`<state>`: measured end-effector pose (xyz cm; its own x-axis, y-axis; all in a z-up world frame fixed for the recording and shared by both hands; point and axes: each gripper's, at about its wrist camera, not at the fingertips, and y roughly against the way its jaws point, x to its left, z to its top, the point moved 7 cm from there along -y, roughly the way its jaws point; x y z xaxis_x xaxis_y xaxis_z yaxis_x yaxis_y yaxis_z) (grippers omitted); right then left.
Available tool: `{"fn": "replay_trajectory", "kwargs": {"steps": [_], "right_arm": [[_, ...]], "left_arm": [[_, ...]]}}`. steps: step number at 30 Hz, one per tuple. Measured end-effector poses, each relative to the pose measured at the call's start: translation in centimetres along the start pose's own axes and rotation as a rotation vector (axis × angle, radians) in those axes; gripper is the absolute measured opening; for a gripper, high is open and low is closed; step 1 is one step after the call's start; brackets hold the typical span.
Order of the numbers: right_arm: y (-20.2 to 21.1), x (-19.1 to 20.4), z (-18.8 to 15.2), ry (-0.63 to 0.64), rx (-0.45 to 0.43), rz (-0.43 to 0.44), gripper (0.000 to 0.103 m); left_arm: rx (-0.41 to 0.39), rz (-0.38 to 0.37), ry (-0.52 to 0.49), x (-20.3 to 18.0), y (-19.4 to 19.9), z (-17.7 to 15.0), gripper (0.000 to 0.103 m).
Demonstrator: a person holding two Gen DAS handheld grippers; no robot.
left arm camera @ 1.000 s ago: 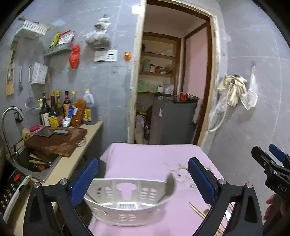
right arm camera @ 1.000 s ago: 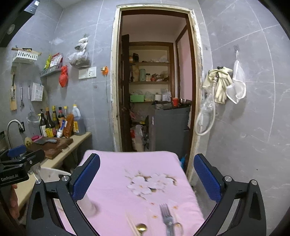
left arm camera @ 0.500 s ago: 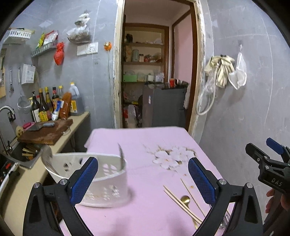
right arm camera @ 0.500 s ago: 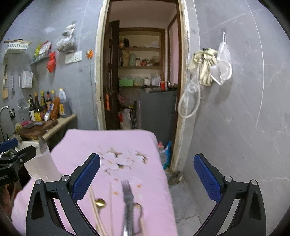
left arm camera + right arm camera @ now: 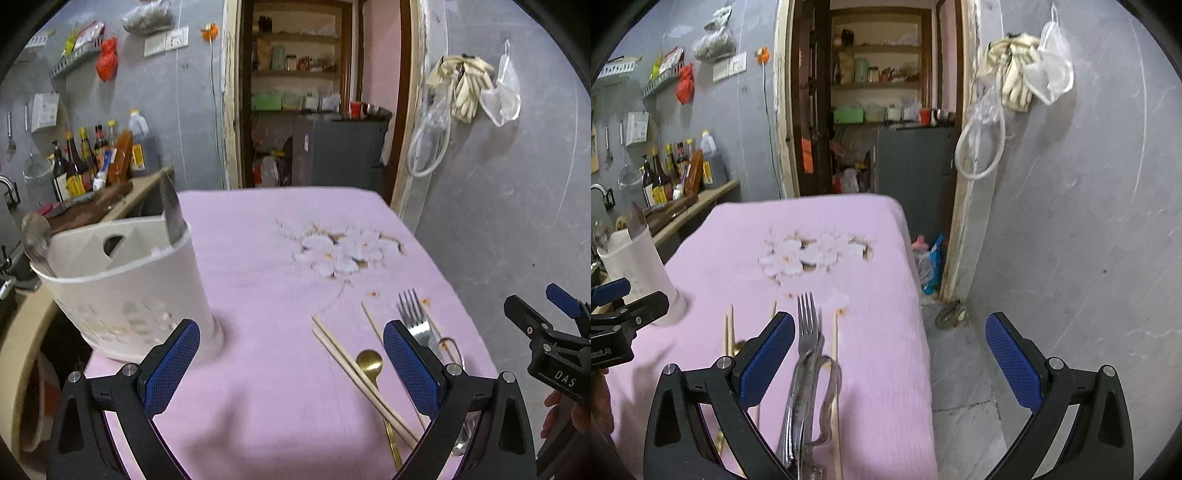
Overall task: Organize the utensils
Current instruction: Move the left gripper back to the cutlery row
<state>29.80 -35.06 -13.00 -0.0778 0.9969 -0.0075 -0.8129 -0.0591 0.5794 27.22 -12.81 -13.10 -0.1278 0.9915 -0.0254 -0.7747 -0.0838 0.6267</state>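
Landmark: I place everything against the white caddy (image 5: 125, 284), which stands on the pink-covered bench (image 5: 266, 387) at its edge nearest the kitchen counter; a knife blade (image 5: 171, 214) and a spoon bowl (image 5: 35, 236) already stick up out of it.
Loose utensils: well apart from the caddy, toward the far side of the bench, I see a fork (image 5: 807, 332), a gold spoon (image 5: 369, 363), chopsticks (image 5: 354, 369) and a wire-looped tool (image 5: 831, 391) I can't name.
Long axis: the fork, spoon and most sticks lie lengthwise away from me, fork tines pointing at the doorway; the chopstick pair runs slightly slanted.
Left gripper (image 5: 291, 362): spread wide, holding nothing, hovering over bare cloth between the caddy and the utensils.
Right gripper (image 5: 890, 354): also wide and empty; its inner finger hangs above the fork handle while the outer finger is past the bench edge, over the floor.
Nearer hand: I judge the right, since the fork sits almost under it.
Key relation: the fork lies off-centre toward the caddy side of the right gripper, so I'd shift that way to straddle the handle across its length.
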Motion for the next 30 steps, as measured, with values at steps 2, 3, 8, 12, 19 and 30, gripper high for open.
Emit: {"fn": "replay_trajectory", "kwargs": {"steps": [2, 3, 8, 12, 19, 30], "right_arm": [[-0.7, 0.2, -0.7, 0.001, 0.019, 0.020, 0.102], [-1.3, 0.4, -1.1, 0.002, 0.035, 0.035, 0.102], [-2.9, 0.9, -3.0, -0.002, 0.089, 0.084, 0.101], [-3.6, 1.5, -4.1, 0.009, 0.120, 0.111, 0.101], [-4.8, 2.1, -5.3, 0.015, 0.180, 0.140, 0.077], [-5.7, 2.9, -5.6, -0.006, 0.218, 0.214, 0.034]], "left_arm": [[0.021, 0.000, -0.004, -0.3, -0.7, -0.5, 0.100], [0.034, -0.003, -0.006, -0.5, -1.1, -0.8, 0.100], [0.093, -0.023, -0.002, -1.1, -2.9, -1.5, 0.091], [0.159, -0.057, 0.030, -1.3, -4.4, -2.0, 0.071], [0.265, -0.114, 0.112, -1.8, -7.1, -3.1, 0.039], [0.337, -0.154, 0.173, -2.8, -8.4, -4.1, 0.014]]}}
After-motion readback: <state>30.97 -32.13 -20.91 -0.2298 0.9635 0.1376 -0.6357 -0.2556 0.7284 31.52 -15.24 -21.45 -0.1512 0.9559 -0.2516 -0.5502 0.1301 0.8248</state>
